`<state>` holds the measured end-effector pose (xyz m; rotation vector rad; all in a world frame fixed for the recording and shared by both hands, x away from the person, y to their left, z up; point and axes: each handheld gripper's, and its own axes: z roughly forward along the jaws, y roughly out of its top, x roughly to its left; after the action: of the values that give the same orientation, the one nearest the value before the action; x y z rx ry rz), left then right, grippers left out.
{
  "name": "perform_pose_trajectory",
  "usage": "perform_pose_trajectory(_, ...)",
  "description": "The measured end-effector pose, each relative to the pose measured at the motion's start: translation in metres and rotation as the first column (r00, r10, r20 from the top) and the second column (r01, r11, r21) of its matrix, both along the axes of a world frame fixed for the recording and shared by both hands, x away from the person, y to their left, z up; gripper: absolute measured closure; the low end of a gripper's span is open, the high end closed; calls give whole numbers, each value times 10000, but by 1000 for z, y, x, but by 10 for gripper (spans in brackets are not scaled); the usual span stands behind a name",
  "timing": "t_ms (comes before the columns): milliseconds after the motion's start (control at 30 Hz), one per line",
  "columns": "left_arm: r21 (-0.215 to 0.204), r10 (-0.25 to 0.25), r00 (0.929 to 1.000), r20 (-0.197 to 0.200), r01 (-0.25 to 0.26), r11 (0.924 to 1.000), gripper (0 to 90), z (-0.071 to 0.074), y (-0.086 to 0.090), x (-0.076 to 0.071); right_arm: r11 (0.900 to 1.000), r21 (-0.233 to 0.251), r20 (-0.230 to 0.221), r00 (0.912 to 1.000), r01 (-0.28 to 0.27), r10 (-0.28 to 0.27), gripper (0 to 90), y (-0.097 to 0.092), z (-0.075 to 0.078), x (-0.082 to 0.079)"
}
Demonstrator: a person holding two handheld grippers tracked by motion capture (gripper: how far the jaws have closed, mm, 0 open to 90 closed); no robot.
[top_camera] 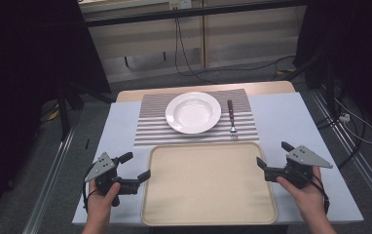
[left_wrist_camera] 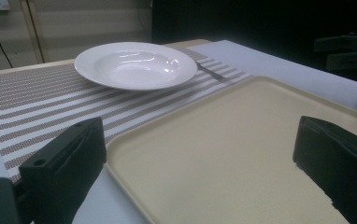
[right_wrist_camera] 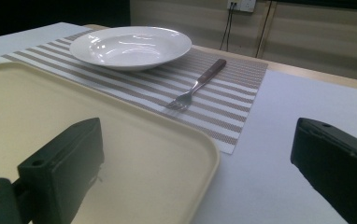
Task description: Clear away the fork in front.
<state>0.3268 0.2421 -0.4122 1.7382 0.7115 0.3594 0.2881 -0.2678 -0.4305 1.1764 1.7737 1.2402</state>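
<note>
On either side of the empty beige plastic tray [top_camera: 208,183], the left gripper [top_camera: 136,166] and right gripper [top_camera: 272,157] hover wide open and empty-jawed, apparently flanking its edges to grasp it.

Count of items on table: one beige tray [top_camera: 208,183], lying between the two claws; one white plate [top_camera: 193,112], beyond the tray, ahead of both claws; one fork [top_camera: 232,119], just right of the plate, ahead and inward of the right gripper [top_camera: 271,161]; one striped placemat [top_camera: 150,127] under plate and fork; two grippers in total, the left gripper [top_camera: 136,166] at the tray's opposite edge; two hands, one per gripper.
</note>
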Motion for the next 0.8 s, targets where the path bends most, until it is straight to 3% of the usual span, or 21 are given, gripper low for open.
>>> perform_pose_trajectory(800,-58,183,9998,-5,-183,9998,30,0,6,0,9995,-281,-344,9993,111,-121,33,17,13,70)
